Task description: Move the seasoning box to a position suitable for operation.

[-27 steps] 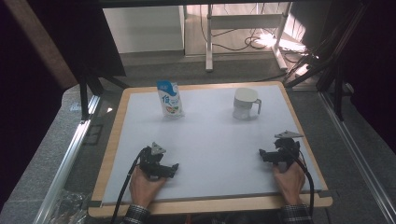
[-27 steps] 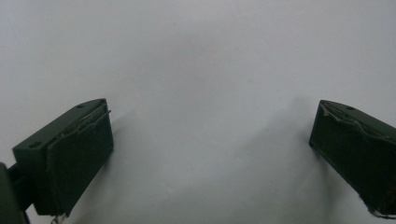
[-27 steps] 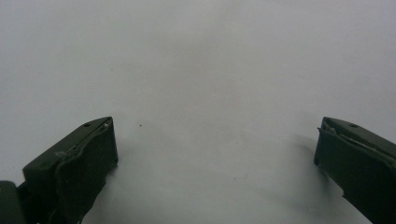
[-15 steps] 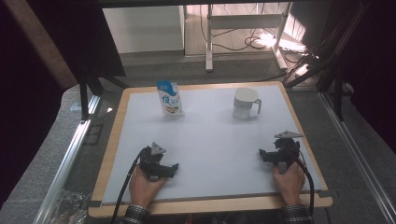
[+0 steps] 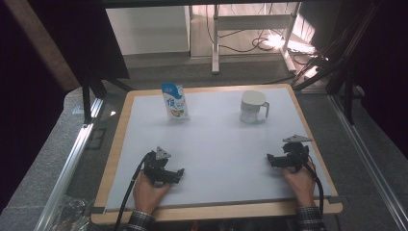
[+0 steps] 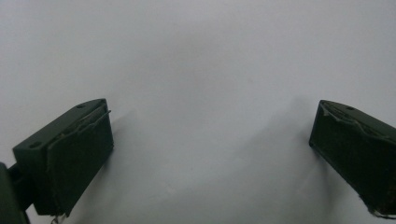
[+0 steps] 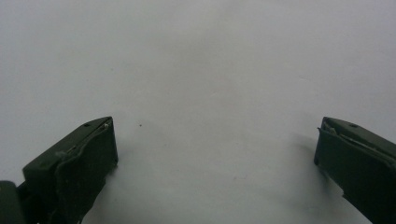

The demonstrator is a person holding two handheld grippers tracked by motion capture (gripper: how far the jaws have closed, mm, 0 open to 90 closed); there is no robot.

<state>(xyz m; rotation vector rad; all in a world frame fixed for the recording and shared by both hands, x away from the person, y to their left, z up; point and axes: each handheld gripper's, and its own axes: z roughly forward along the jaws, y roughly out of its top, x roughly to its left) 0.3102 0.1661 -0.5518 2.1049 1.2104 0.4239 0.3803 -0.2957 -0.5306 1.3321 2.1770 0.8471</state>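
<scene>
A blue and white milk carton point(image 5: 174, 102) stands upright at the far left of the white table top point(image 5: 216, 144). A white mug point(image 5: 252, 107) with its handle to the right stands at the far right. My left gripper point(image 5: 166, 173) rests near the front left, held by a hand, and points down at the bare surface. My right gripper point(image 5: 281, 161) rests near the front right in the other hand. Both stand open with nothing between the jaws: the left gripper point(image 6: 210, 154) and the right gripper point(image 7: 215, 168) look at plain white table.
The table top has a wooden rim point(image 5: 115, 144). Metal rails point(image 5: 72, 159) run along both sides. Beyond the far edge stand a dark frame point(image 5: 91, 82), a white stand point(image 5: 250, 33) and cables on the floor.
</scene>
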